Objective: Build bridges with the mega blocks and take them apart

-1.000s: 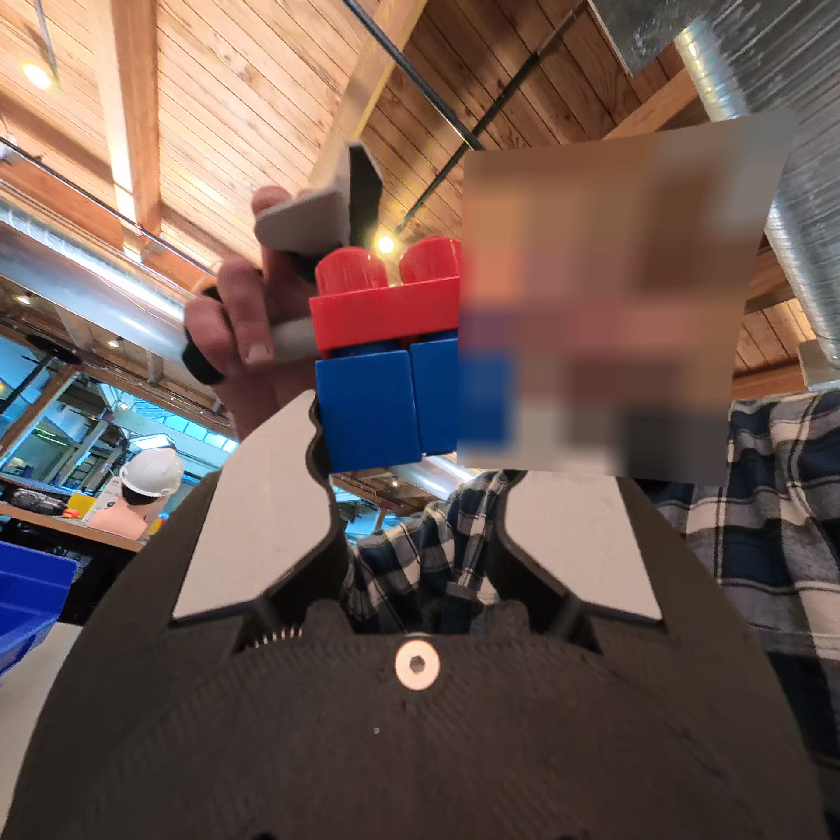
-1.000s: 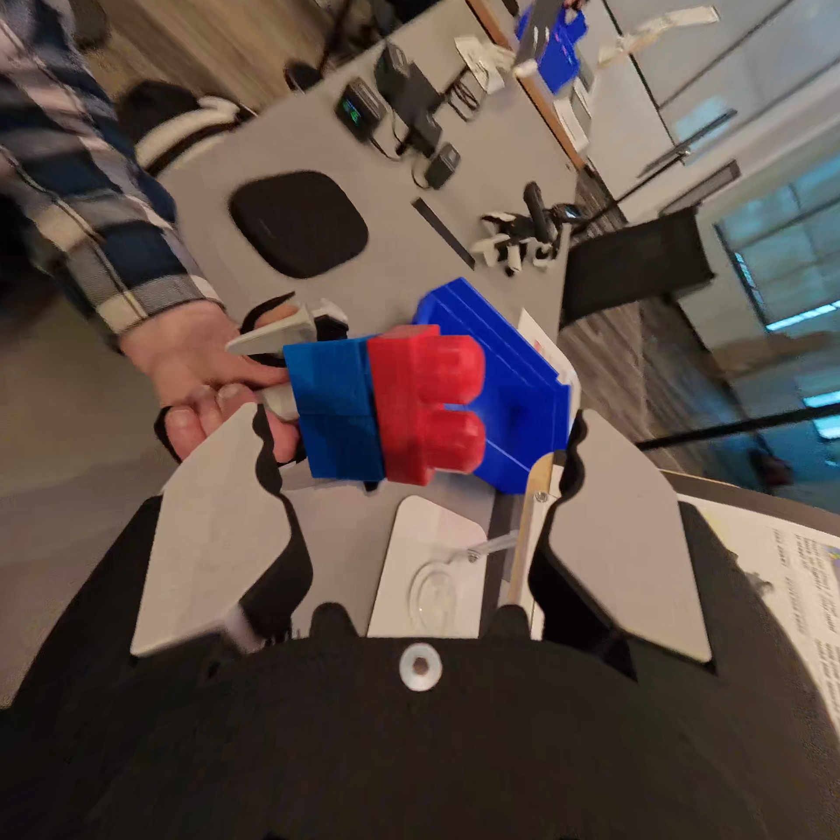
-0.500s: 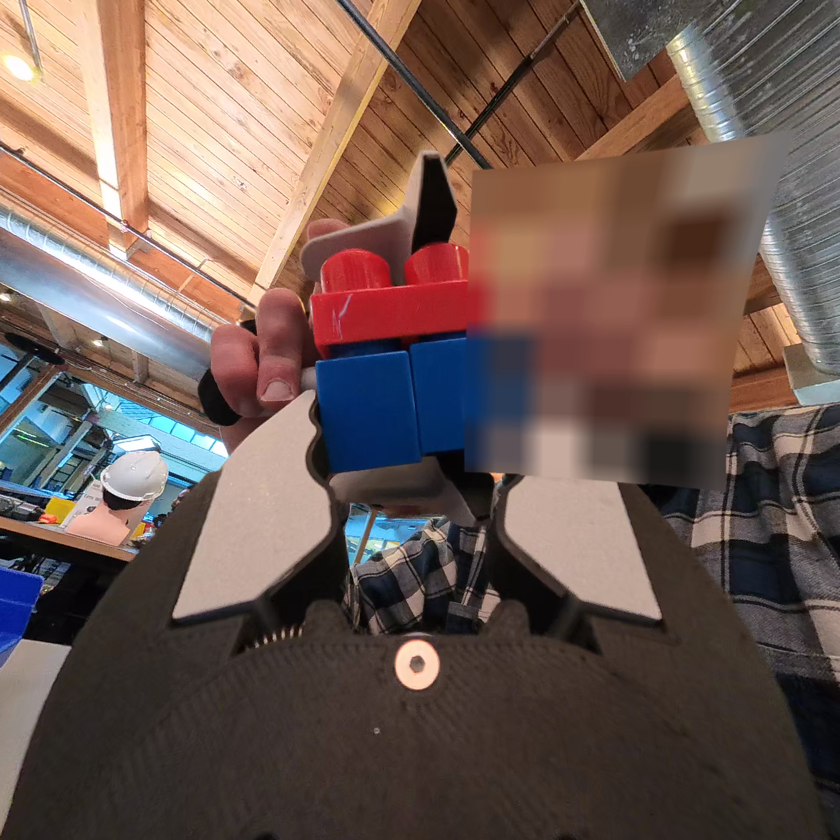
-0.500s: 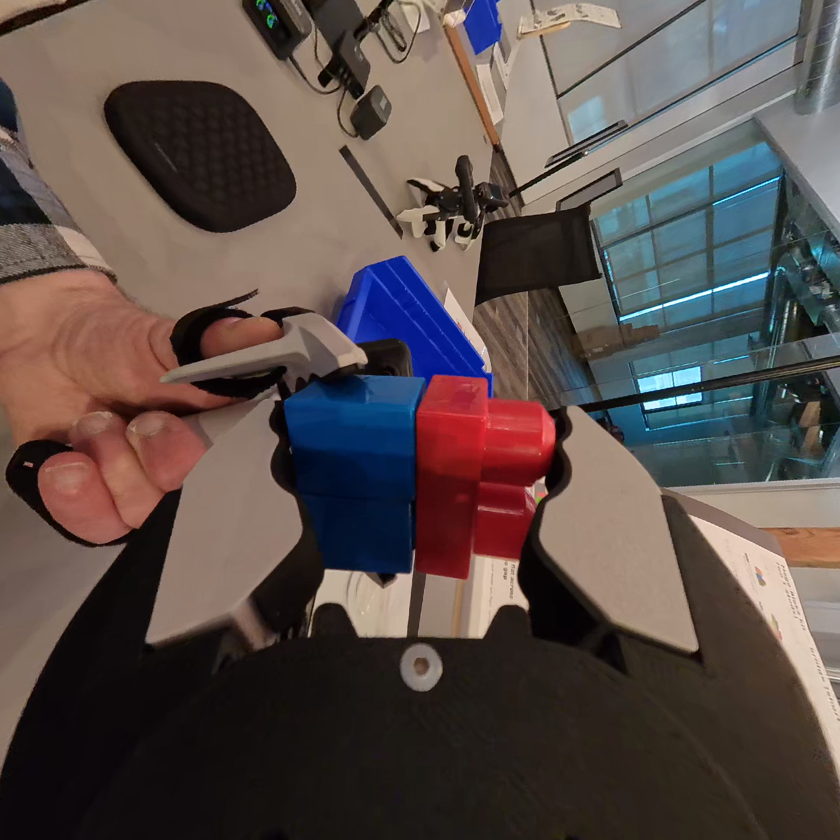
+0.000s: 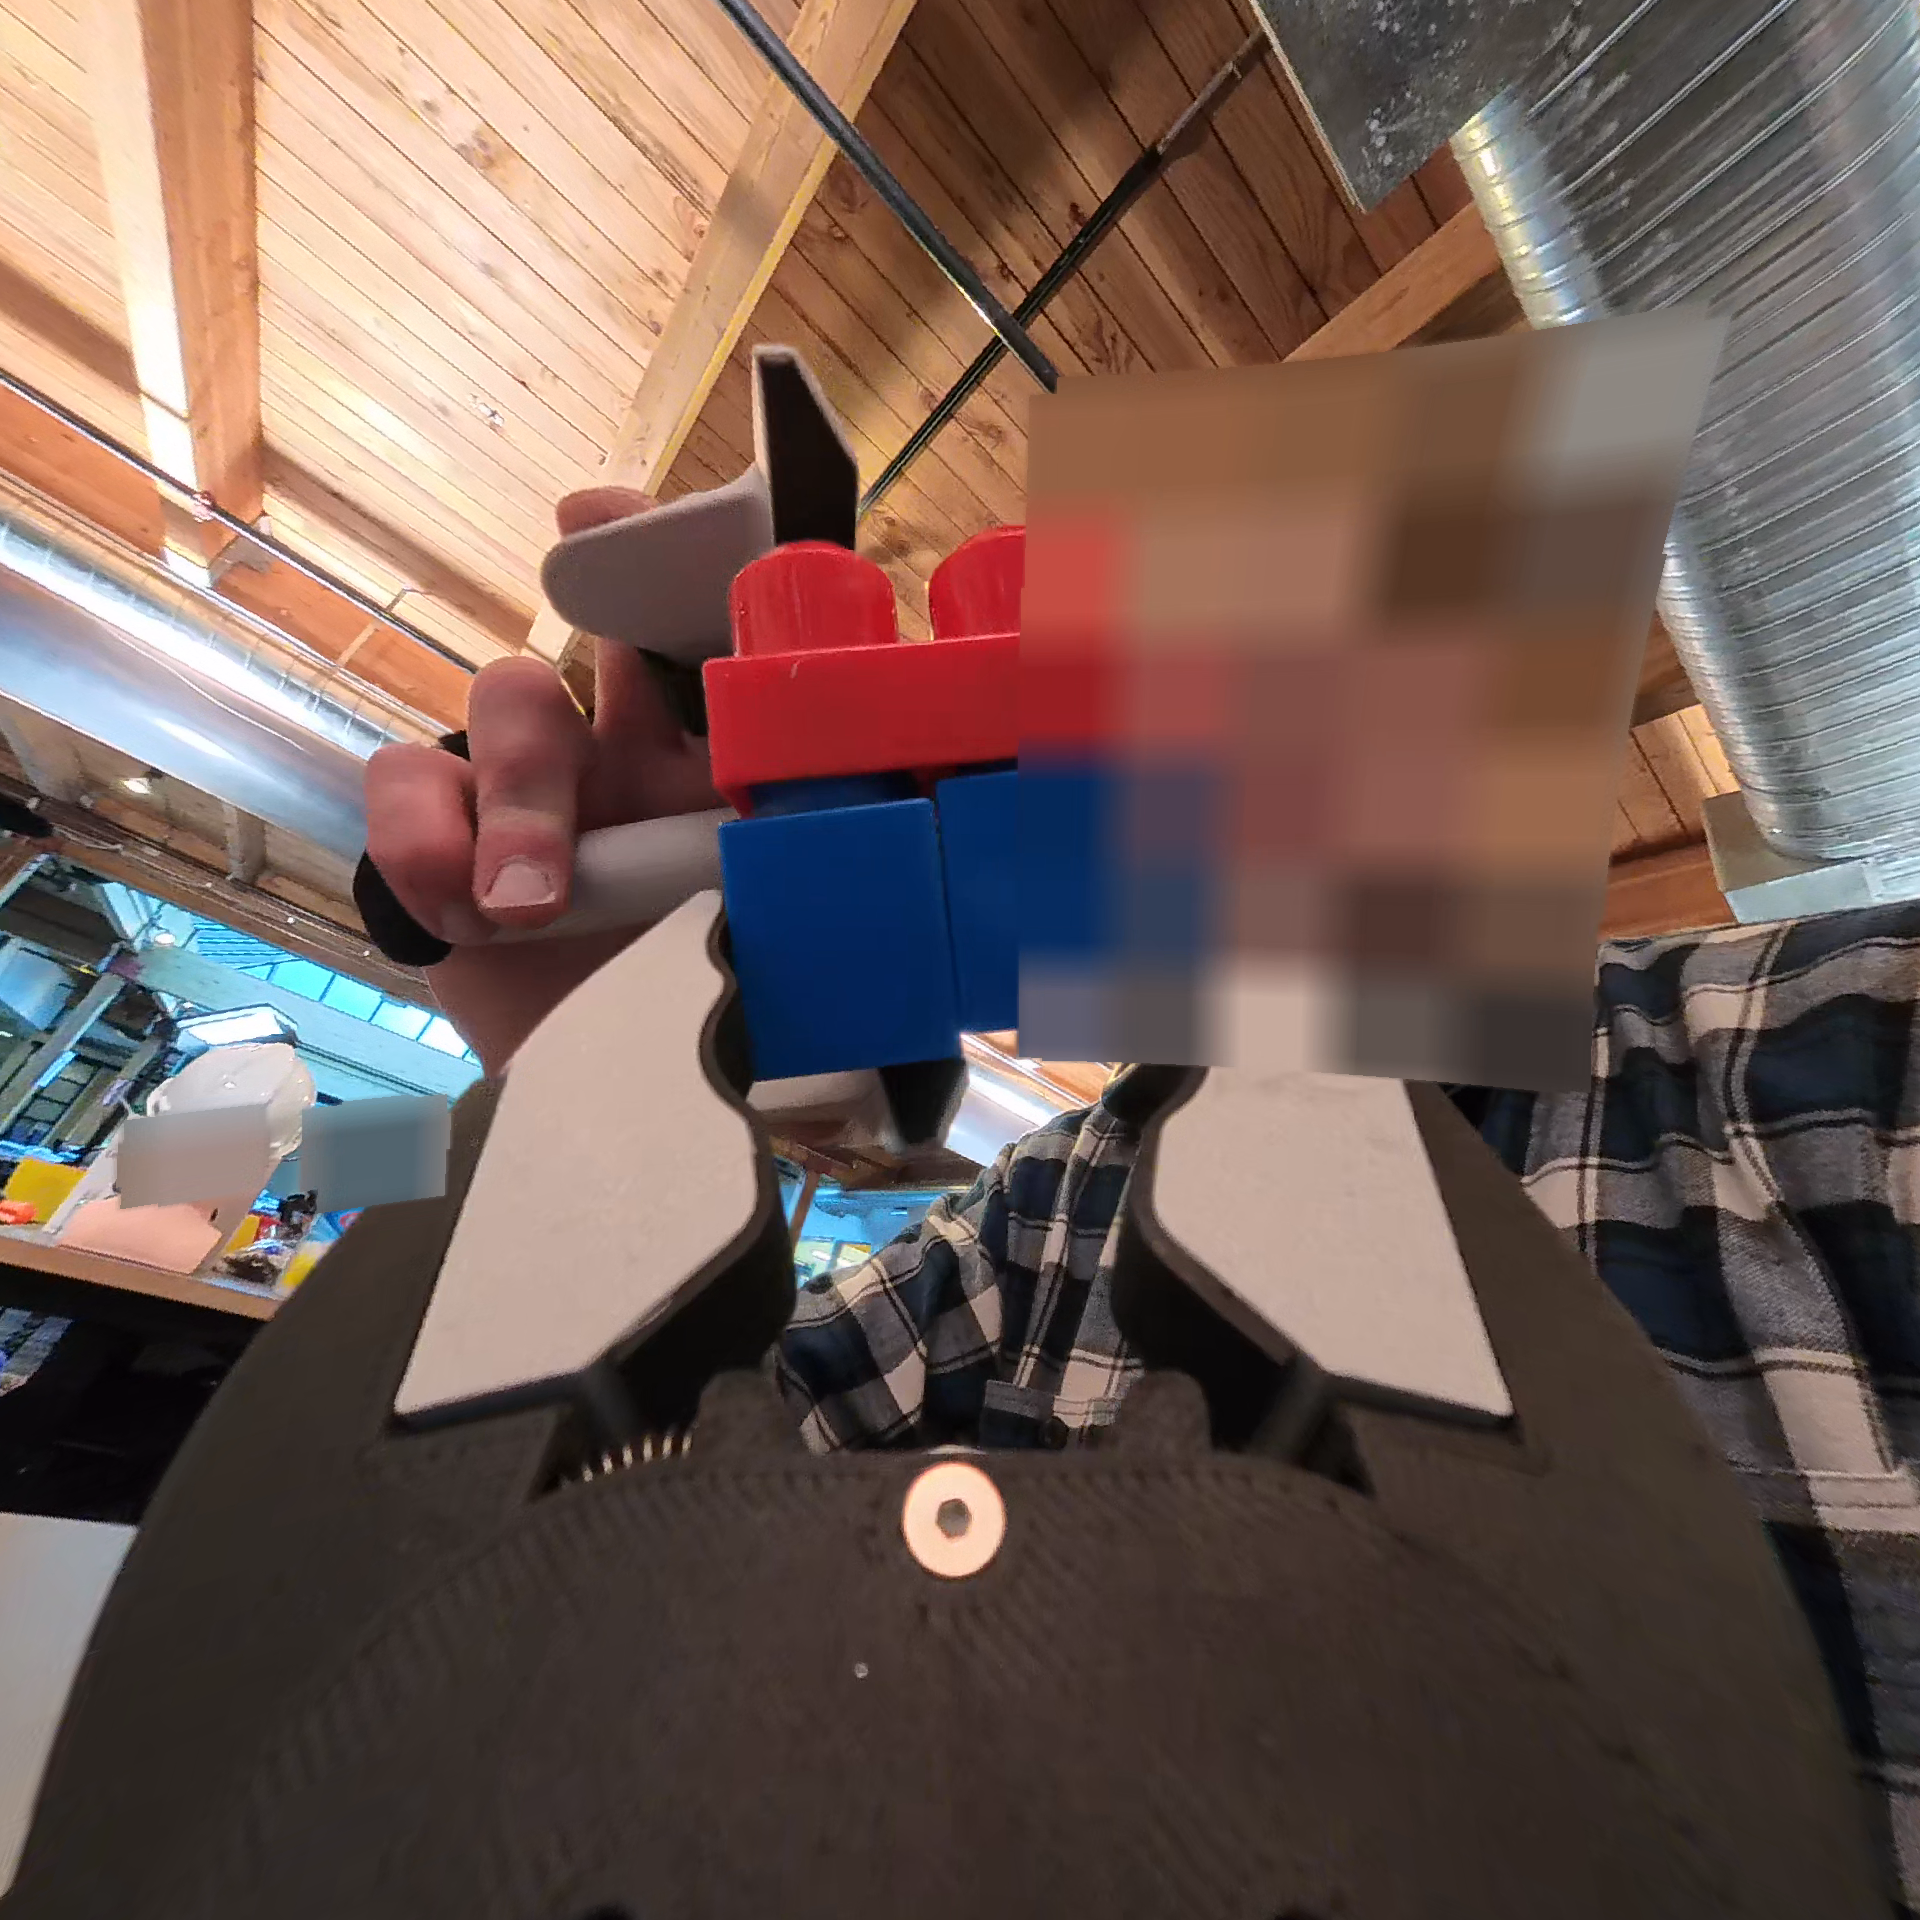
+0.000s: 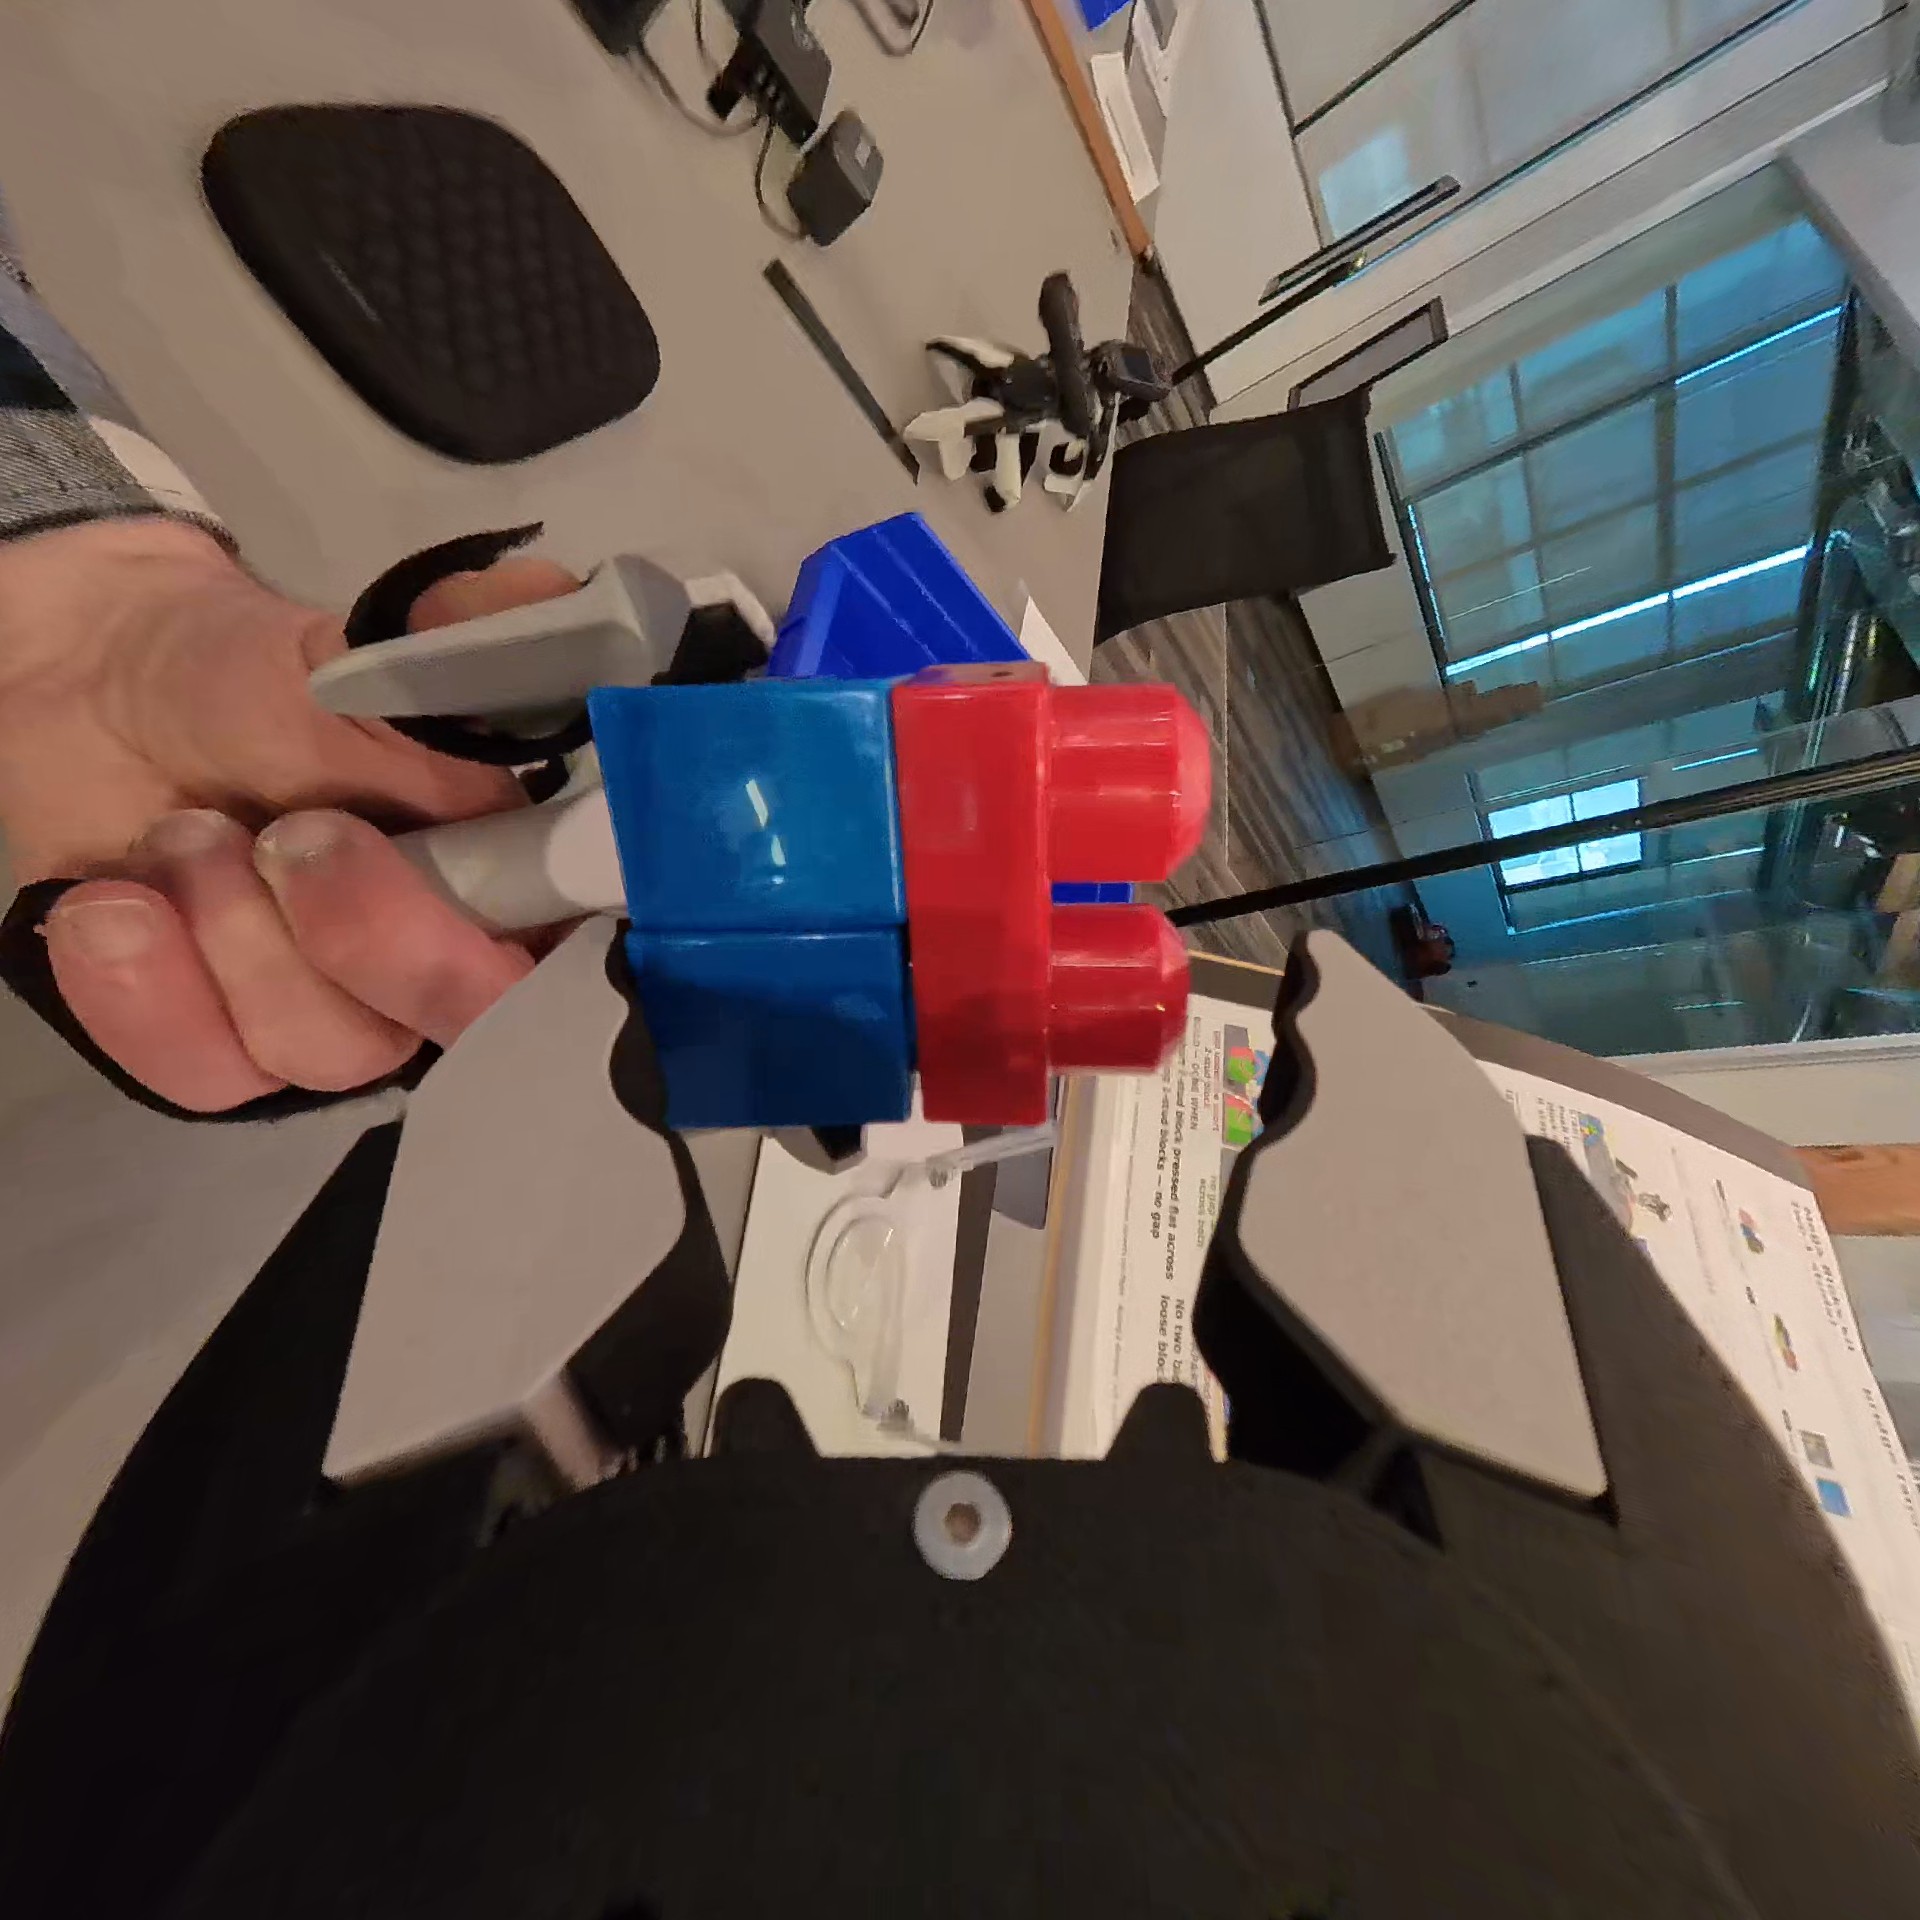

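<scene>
Since a moment ago the right gripper [image 6: 956,1023] has spread slightly; its right pad now stands clear of the red block [image 6: 997,894], jaws wide around the stack. The left gripper [image 5: 956,997] clamps the blue blocks [image 5: 842,935] between its fingertips, above the desk [image 6: 644,488].

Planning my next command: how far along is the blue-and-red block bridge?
Done: the red two-stud plastic block spans the two blue plastic blocks. In hand: the left gripper holds the blue pair aloft; the right gripper straddles the stack, one finger clear of the red studs. Left: the seam in the left wrist view may need pressing; then take it apart.
</scene>
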{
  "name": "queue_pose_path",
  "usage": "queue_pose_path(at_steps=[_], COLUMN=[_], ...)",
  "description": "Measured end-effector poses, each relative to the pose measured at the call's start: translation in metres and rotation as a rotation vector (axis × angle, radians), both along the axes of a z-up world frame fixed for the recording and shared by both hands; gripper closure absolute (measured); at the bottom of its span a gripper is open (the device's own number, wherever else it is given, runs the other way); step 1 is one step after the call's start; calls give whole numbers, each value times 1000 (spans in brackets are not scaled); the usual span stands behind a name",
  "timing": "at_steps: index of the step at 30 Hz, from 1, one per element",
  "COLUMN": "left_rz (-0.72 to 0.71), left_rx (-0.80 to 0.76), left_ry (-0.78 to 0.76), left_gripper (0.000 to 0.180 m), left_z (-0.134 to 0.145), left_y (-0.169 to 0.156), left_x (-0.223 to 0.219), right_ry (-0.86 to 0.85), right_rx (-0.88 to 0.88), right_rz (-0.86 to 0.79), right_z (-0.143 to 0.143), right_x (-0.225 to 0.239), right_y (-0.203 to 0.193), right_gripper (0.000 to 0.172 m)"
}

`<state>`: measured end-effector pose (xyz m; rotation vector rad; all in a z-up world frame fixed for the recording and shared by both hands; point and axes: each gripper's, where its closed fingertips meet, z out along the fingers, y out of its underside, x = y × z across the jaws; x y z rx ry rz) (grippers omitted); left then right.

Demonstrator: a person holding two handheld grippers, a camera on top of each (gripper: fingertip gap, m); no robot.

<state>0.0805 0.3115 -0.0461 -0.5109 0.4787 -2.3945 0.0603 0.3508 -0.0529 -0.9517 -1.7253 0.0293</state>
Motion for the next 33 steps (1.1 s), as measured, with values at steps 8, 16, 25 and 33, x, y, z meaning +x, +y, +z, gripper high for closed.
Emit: queue_pose_path(at_steps=[8,16,25,33], left_rz=[-36,-30,79,105], left_rx=[8,1,11,64], left_ry=[-5,-10,125,222], left_gripper=[106,106,105,105], left_z=[2,-1,-9,-11], left_y=[-8,-7,2,-7], left_x=[6,5,14,27], right_ry=[-86,-103,-32,-81], right_rx=[29,7,117,130], right_rz=[-12,-49,-25,5], right_z=[-13,-18,2,-16], right_x=[1,3,-3,-14], right_y=[0,3,1,-7], right_gripper=[60,64,45,48])
